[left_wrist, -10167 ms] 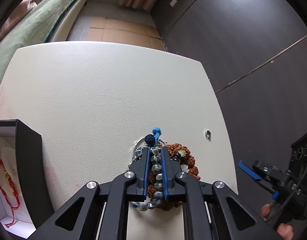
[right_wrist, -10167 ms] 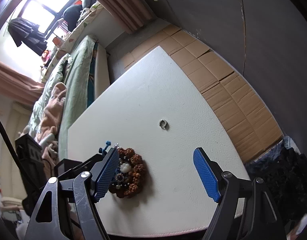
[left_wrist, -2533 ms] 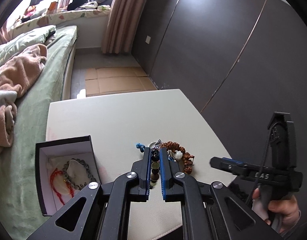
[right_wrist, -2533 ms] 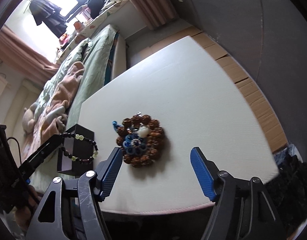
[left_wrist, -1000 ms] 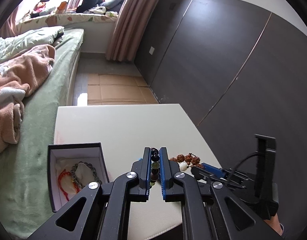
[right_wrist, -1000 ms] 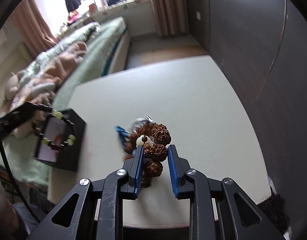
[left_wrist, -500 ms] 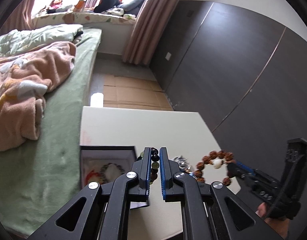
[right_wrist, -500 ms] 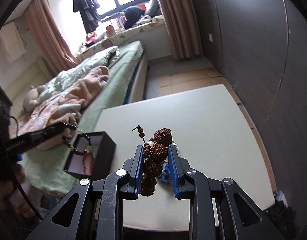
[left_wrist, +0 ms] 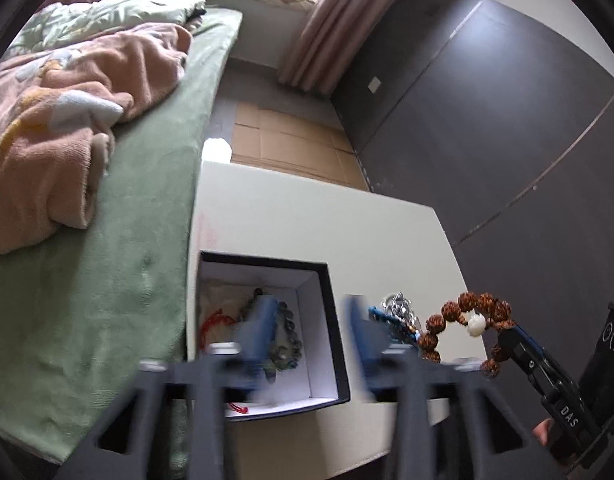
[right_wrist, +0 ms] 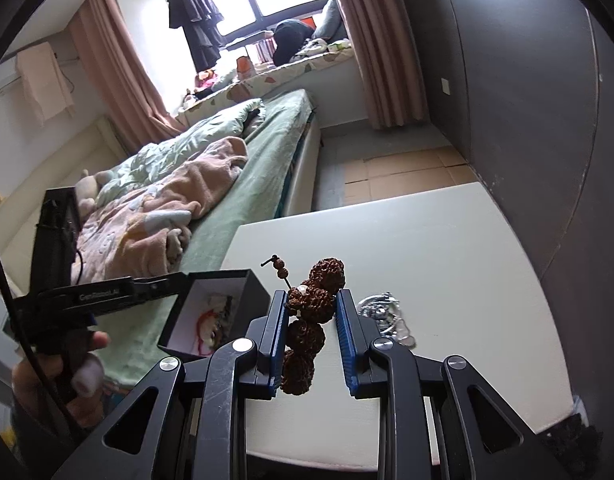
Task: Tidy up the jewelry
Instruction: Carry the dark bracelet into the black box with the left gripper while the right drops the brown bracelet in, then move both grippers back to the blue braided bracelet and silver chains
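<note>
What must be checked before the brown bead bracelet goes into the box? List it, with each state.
1. Grip: right tongs shut on the brown bead bracelet, which hangs clear of the table. Ok.
2. Box open, with bare white floor at its near side. Ok.
3. Path over the box: left tongs hang above it. Their jaws have just been opening and nothing is gripped between them. Not ok.
4. Snags: silver piece lies on the table, with no strand seen to the bracelet. Ok.
5. Contents: red cord bracelet and grey bead bracelet lie inside; whether they are settled is blurred. Cannot tell.
</note>
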The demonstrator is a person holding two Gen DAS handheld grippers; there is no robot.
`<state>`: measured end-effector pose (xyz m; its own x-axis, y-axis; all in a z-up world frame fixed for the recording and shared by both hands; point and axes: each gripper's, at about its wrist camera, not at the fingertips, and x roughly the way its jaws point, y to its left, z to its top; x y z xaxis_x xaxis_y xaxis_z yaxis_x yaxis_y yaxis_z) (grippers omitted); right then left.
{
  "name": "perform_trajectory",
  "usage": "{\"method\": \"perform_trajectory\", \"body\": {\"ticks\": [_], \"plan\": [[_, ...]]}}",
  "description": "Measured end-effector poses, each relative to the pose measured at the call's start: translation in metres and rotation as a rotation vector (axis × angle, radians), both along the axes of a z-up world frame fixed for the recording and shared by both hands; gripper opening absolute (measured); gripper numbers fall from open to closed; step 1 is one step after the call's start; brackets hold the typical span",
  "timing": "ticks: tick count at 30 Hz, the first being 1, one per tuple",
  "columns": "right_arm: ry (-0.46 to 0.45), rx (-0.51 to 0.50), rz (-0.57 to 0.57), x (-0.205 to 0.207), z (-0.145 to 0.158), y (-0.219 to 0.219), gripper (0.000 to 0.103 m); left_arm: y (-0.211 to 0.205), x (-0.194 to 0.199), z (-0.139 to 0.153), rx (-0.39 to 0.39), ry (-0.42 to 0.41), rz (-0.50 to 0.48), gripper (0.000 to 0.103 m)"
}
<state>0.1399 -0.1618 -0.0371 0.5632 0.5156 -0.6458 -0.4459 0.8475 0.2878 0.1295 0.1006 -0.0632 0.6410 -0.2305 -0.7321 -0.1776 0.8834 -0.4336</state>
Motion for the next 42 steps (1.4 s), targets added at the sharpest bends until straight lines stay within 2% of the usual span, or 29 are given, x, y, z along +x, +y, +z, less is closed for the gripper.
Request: {"method": "perform_trajectory", "body": {"ticks": [1, 3, 12, 18, 31, 32, 33, 34, 36, 42], "plan": [[0.002, 0.007, 0.003, 0.0, 0.0, 0.002, 0.024, 0.003, -0.004, 0.004, 0.003, -0.022, 0.019, 0.064], [0.005, 0.02, 0.014, 0.001, 0.002, 0.007, 0.024, 0.006, -0.009, 0.011, 0.008, -0.051, 0.038, 0.064], [0.009, 0.047, 0.087, 0.005, 0.015, 0.038, 0.025, 0.025, -0.016, 0.02, 0.017, -0.073, 0.096, 0.064], [0.043, 0.065, 0.136, 0.01, 0.011, 0.064, 0.025, 0.043, -0.023, 0.025, -0.006, -0.09, 0.139, 0.064], [0.147, 0.133, 0.259, 0.02, -0.012, 0.114, 0.026, 0.068, -0.024, 0.016, -0.029, -0.057, 0.2, 0.064], [0.165, 0.136, 0.269, 0.022, -0.016, 0.117, 0.028, 0.068, -0.023, 0.015, -0.033, -0.054, 0.2, 0.065], [0.179, 0.133, 0.273, 0.024, -0.017, 0.119, 0.042, 0.067, -0.023, 0.015, -0.036, -0.05, 0.198, 0.066], [0.202, 0.122, 0.272, 0.026, -0.02, 0.12, 0.061, 0.065, -0.022, 0.014, -0.038, -0.051, 0.193, 0.068], [0.215, 0.11, 0.235, 0.03, -0.022, 0.112, 0.064, 0.062, -0.022, 0.016, -0.034, -0.057, 0.187, 0.074], [0.15, 0.119, 0.13, 0.029, 0.0, 0.067, 0.064, 0.048, -0.017, 0.021, -0.047, -0.075, 0.169, 0.074]]}}
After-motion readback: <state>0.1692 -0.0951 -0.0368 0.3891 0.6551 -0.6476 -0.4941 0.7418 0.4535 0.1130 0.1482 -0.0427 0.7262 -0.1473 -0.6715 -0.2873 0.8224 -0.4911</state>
